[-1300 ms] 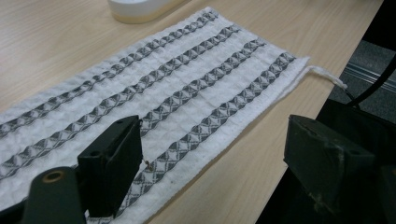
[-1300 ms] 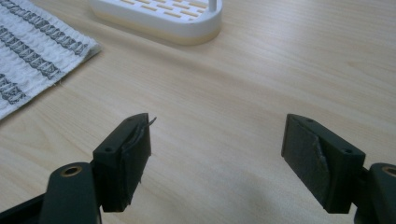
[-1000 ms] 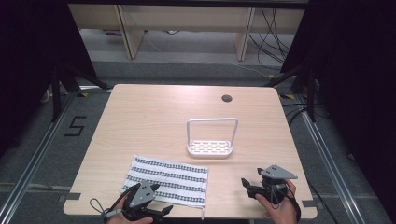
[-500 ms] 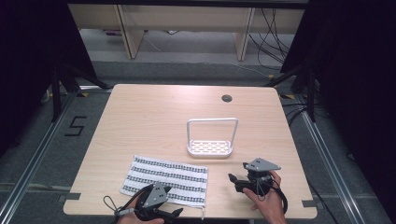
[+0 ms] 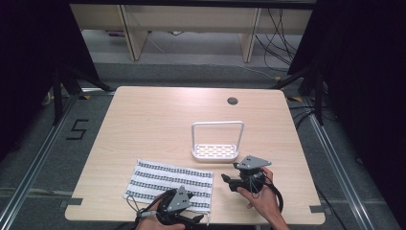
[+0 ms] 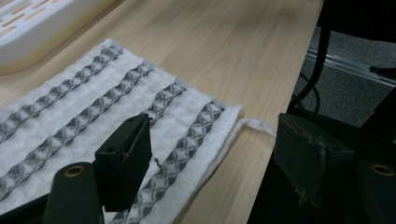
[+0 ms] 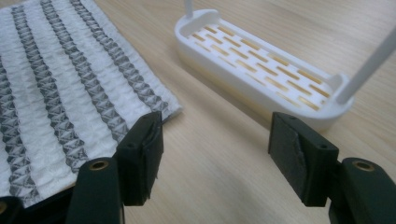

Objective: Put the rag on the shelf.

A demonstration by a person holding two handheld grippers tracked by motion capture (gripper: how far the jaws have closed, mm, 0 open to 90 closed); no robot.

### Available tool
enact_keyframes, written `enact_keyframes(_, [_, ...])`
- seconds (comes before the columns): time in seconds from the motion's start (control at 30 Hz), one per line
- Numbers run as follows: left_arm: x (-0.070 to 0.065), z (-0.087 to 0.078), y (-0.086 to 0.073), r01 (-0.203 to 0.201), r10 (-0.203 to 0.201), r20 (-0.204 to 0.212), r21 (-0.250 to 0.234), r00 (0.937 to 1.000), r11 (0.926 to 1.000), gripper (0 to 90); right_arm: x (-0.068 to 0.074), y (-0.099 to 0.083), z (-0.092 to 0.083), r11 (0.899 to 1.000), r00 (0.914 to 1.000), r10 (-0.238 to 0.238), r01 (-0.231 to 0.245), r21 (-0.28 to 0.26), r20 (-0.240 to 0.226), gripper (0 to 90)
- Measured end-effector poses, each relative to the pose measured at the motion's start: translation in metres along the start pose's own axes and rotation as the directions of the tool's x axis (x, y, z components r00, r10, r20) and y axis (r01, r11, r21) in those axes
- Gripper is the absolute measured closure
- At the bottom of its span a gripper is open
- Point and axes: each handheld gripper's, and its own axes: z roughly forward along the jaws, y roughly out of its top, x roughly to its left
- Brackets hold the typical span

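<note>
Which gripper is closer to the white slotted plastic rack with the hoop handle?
Right. The right gripper sits just below the white slotted plastic rack, jaws open; the left gripper is farther off, over the striped cloth's near corner.

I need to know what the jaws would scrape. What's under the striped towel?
The towel lies flat on the wooden table, wood showing around its edges. Whatever might sit beneath it is covered.
</note>
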Motion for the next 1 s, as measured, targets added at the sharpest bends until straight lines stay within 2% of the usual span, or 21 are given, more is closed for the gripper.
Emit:
enact_keyframes(0.03, [-0.001,0.003,0.003,-0.026,0.026,0.011,0.015,0.9996,0.9995,28.8,0.002,0.003,0.005,1.0,0.9999,-0.009,0.009,0.0,-0.012,40.1])
enact_keyframes(0.07, [-0.001,0.005,0.005,-0.04,0.04,0.024,0.019,0.9989,0.999,29.7,0.005,0.004,0.007,1.0,0.9996,0.013,-0.012,0.016,-0.023,40.6])
enact_keyframes(0.1, [-0.001,0.005,0.005,-0.04,0.04,0.024,0.019,0.9989,0.999,30.2,0.005,0.004,0.007,1.0,0.9996,0.013,-0.012,0.016,-0.023,40.6])
enact_keyframes(0.13, [-0.003,0.008,0.007,-0.04,0.04,0.025,0.017,0.9989,0.999,31.4,0.004,0.007,0.012,1.0,0.9992,-0.015,0.016,0.016,-0.038,41.0])
enact_keyframes(0.23, [-0.005,0.013,0.009,-0.024,0.023,0.041,0.014,0.9989,0.9996,35.0,0.006,0.01,0.018,0.999,0.9987,-0.025,0.026,0.024,-0.045,41.3])
enact_keyframes(0.27, [-0.004,0.014,0.01,-0.058,0.057,0.036,0.029,0.9977,0.9979,36.4,0.006,0.011,0.019,0.999,0.9983,-0.03,0.032,0.026,-0.05,41.4])
enact_keyframes(0.33, [-0.005,0.016,0.011,-0.053,0.052,0.035,0.034,0.998,0.998,37.4,0.006,0.012,0.02,0.999,0.9983,-0.032,0.034,0.024,-0.048,41.5])
enact_keyframes(0.37, [-0.004,0.018,0.012,-0.074,0.072,0.043,0.049,0.9965,0.9961,39.5,0.007,0.013,0.023,0.999,0.9979,-0.026,0.028,0.032,-0.06,41.8])
enact_keyframes(0.4, [-0.004,0.018,0.012,-0.074,0.072,0.043,0.049,0.9965,0.9961,40.5,0.007,0.013,0.023,0.999,0.9979,-0.026,0.028,0.032,-0.06,41.8])
enact_keyframes(0.43, [-0.006,0.02,0.013,-0.071,0.069,0.041,0.059,0.9968,0.9957,40.8,0.006,0.014,0.026,0.998,0.9969,-0.046,0.048,0.028,-0.063,42.1])
enact_keyframes(0.47, [-0.005,0.021,0.014,-0.089,0.086,0.041,0.079,0.9954,0.9929,41.0,0.007,0.015,0.026,0.999,0.9975,-0.031,0.034,0.033,-0.063,42.3])
enact_keyframes(0.53, [-0.004,0.024,0.015,-0.082,0.079,0.038,0.089,0.9962,0.9927,41.7,0.007,0.016,0.029,0.999,0.9968,-0.019,0.023,0.043,-0.077,42.6])
enact_keyframes(0.6, [-0.005,0.027,0.015,-0.071,0.067,0.047,0.09,0.9966,0.9934,42.9,0.008,0.017,0.033,0.999,0.9969,-0.027,0.03,0.04,-0.074,42.9])
enact_keyframes(0.67, [-0.005,0.03,0.016,-0.088,0.083,0.047,0.12,0.9954,0.9889,43.3,0.009,0.018,0.037,0.998,0.9961,-0.036,0.04,0.049,-0.08,43.5])
enact_keyframes(0.73, [-0.005,0.031,0.016,-0.075,0.07,0.043,0.12,0.9966,0.99,43.4,0.01,0.018,0.039,0.997,0.9959,-0.03,0.035,0.062,-0.085,43.8])
enact_keyframes(0.8, [-0.004,0.03,0.016,-0.087,0.083,0.031,0.129,0.996,0.9878,46.0,0.013,0.019,0.047,0.998,0.9955,-0.041,0.045,0.052,-0.086,45.7])
enact_keyframes(0.83, [-0.004,0.03,0.015,-0.092,0.088,0.035,0.127,0.9955,0.9876,47.9,0.013,0.02,0.047,0.996,0.9947,-0.041,0.048,0.076,-0.094,46.3])
enact_keyframes(0.87, [-0.003,0.03,0.015,-0.103,0.1,0.025,0.142,0.9946,0.9846,50.4,0.013,0.021,0.049,0.996,0.9945,-0.043,0.051,0.078,-0.095,47.1])
enact_keyframes(0.9, [-0.003,0.03,0.015,-0.103,0.1,0.025,0.142,0.9946,0.9846,52.3,0.013,0.021,0.049,0.996,0.9945,-0.043,0.051,0.078,-0.095,47.1])
enact_keyframes(0.93, [-0.004,0.032,0.014,-0.121,0.121,0.012,0.147,0.9926,0.9817,55.0,0.015,0.021,0.054,0.995,0.9943,-0.035,0.045,0.09,-0.1,49.5])
enact_keyframes(1.0, [-0.004,0.032,0.014,-0.121,0.121,0.014,0.145,0.9926,0.9819,59.6,0.016,0.021,0.059,0.995,0.9951,-0.034,0.042,0.087,-0.093,51.1])
